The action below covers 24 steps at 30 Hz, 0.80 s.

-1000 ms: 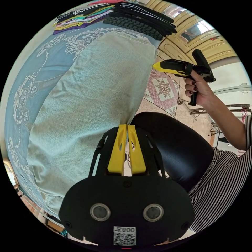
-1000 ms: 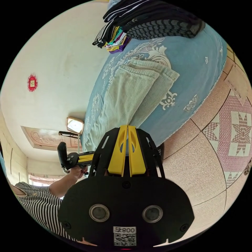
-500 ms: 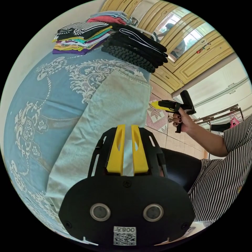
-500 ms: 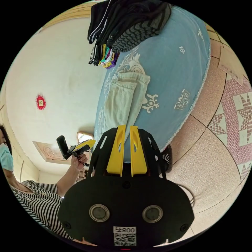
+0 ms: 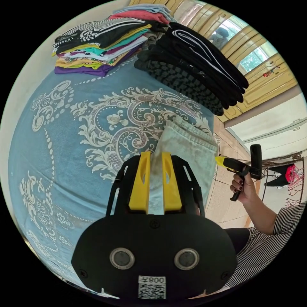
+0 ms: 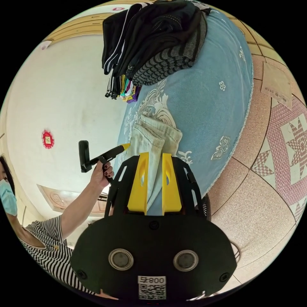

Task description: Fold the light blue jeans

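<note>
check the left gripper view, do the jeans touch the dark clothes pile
No, a strip of bare blue cloth lies between the jeans and the dark pile.

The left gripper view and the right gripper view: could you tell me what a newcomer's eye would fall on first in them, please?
Probably the light blue jeans, bunched on the blue patterned bedspread, with denim between the yellow jaws of the left gripper and of the right gripper. Next, the two stacks of folded clothes at the far end of the bed: a colourful stack and a dark stack beside it.
</note>
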{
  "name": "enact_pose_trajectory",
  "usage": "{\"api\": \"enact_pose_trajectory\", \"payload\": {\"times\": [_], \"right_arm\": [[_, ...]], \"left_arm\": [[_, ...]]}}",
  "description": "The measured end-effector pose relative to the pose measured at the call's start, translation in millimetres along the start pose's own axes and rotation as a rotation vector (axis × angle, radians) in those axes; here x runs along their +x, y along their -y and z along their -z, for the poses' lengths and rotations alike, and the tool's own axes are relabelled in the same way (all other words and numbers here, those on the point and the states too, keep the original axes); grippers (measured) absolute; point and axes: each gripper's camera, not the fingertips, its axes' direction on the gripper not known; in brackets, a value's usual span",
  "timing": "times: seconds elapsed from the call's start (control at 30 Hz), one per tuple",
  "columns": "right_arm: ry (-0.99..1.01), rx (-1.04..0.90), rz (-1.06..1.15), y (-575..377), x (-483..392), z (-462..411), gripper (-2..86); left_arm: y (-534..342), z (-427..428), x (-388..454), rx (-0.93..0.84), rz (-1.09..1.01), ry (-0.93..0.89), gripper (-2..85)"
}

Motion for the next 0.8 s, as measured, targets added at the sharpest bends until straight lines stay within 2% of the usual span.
{"api": "enact_pose_trajectory", "payload": {"times": [0.1,0.47,0.8], "right_arm": [[0.007,-0.009,-0.01,1,2,-1,3.2],[0.073,0.011,0.102,0,-20,4,0.2],[0.029,0.039,0.067,5,-1,-17,0.1]], "left_arm": [[-2,-1,-2,-0.013,0.003,-0.033,1.8],[-31,47,18,0.151,-0.105,-0.039,0.4],[-40,32,12,0.087,-0.088,-0.001,0.3]]}}
